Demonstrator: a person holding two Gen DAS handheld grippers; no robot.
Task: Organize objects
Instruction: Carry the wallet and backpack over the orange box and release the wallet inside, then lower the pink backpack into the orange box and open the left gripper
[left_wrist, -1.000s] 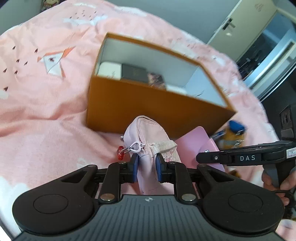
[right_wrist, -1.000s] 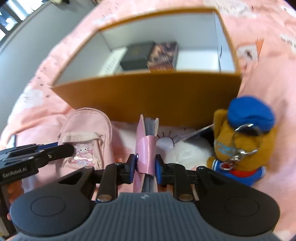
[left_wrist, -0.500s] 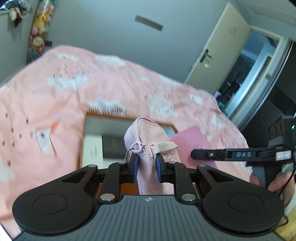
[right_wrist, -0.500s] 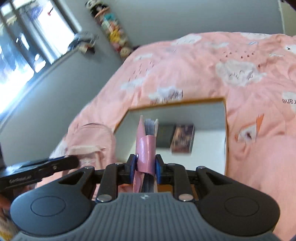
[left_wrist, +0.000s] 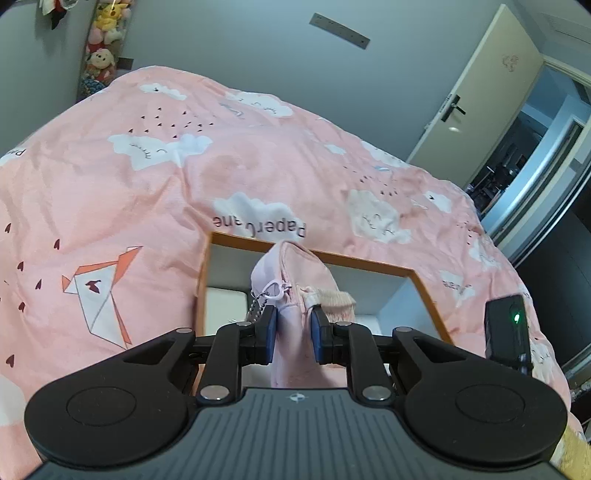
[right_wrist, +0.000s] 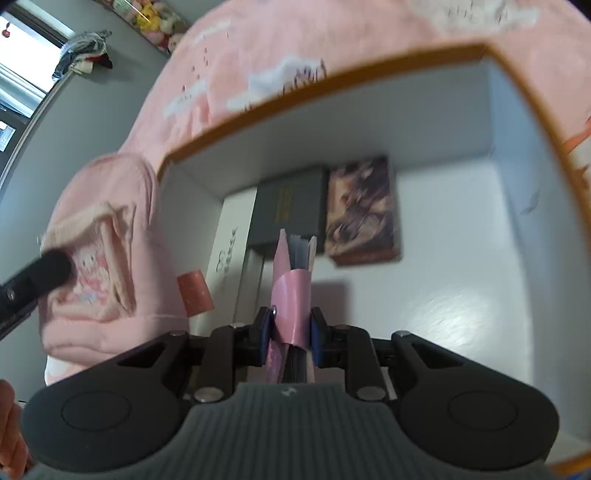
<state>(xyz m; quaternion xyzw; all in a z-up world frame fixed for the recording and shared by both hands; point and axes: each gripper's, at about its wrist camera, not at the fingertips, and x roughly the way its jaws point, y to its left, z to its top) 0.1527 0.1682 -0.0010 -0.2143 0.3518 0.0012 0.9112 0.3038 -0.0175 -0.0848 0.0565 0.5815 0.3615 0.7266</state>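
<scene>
- Left gripper (left_wrist: 293, 334): jaws clamped on the small pink backpack pouch (left_wrist: 295, 280), held up in the air at the left side of the orange box (left_wrist: 364, 263), over or just outside the left rim (can't tell which); not released
- Right gripper (right_wrist: 287, 338): jaws clamped on the pink notebook (right_wrist: 291, 291), spine-up, page edges showing at the top; it hung over the open box interior, above the bare white floor (right_wrist: 454, 280)
- Already in the box, side by side along the far wall: white box (right_wrist: 231, 236), dark grey box (right_wrist: 288, 206), patterned card box (right_wrist: 364, 210); a small reddish tag (right_wrist: 195, 291) showed at the pouch's right edge, what it belongs to is unclear
- Box sat on the bed with the pink cloud duvet (left_wrist: 110, 184)
- Progress, my read: roughly midway; three items stowed, two in transit and not yet set down
- Left to do: lower the notebook onto the free right half of the floor, open jaws, then seat the pouch beside it (soft, may slump against the boxes)
- Right view was motion-blurred, so exact height over the floor is not readable
</scene>
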